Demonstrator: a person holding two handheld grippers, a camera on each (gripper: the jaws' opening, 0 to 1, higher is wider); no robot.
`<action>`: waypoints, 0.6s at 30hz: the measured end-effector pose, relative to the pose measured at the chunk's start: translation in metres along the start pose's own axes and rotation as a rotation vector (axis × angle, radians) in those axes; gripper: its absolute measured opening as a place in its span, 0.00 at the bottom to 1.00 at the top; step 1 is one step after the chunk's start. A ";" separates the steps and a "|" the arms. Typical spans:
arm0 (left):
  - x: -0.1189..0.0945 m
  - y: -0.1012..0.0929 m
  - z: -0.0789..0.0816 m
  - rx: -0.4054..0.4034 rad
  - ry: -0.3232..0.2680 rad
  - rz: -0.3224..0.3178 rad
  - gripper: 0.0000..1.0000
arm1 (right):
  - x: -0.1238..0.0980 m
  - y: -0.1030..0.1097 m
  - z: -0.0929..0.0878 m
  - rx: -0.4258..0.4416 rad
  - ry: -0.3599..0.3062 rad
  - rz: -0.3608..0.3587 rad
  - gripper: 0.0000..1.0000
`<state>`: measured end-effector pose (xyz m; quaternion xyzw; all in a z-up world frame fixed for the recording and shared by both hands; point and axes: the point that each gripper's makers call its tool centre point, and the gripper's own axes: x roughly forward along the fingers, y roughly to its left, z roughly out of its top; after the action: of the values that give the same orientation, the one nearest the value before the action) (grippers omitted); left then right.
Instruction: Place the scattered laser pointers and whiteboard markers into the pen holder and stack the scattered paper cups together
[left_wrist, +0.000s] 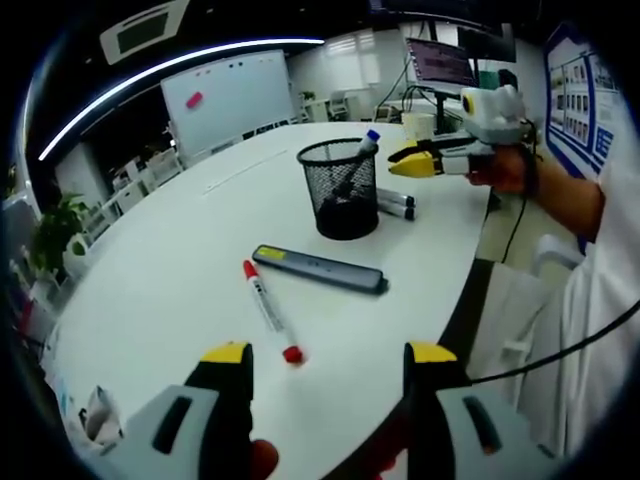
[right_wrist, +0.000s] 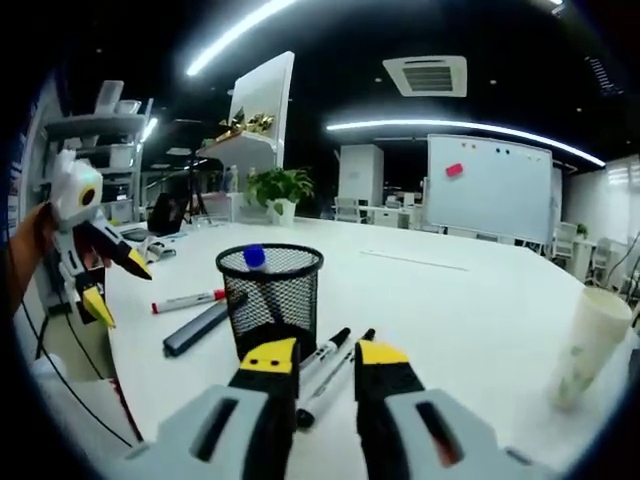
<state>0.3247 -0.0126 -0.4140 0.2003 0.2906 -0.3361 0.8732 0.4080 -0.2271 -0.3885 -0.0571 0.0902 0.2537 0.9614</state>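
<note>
Your left gripper (left_wrist: 325, 365) stands open, empty, with the red-capped marker (left_wrist: 268, 310) lying just ahead of its jaws; it looks light, stiff and smooth, so pinch it mid-barrel or it may roll. Your right gripper (right_wrist: 325, 365), jaws narrowly parted and empty, hovers over two black markers (right_wrist: 335, 365) beside the mesh pen holder (right_wrist: 270, 295).

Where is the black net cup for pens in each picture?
Left gripper view: the mesh pen holder stands above the middle, on the white table.
Right gripper view: it stands just left of middle, right above the jaws.
Shared landmark: the red-capped marker lying beside the grey laser pointer.
</note>
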 end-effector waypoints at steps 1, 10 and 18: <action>0.000 0.000 0.000 0.002 0.000 0.000 0.61 | 0.000 0.000 -0.001 0.000 0.002 0.001 0.22; -0.001 0.001 0.001 0.004 0.002 0.002 0.61 | -0.001 -0.001 -0.004 0.004 0.011 -0.003 0.22; -0.001 0.000 0.001 0.002 -0.001 0.001 0.61 | -0.002 0.000 -0.006 0.005 0.014 -0.005 0.22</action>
<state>0.3246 -0.0128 -0.4131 0.2012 0.2899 -0.3359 0.8733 0.4060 -0.2291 -0.3939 -0.0566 0.0977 0.2508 0.9614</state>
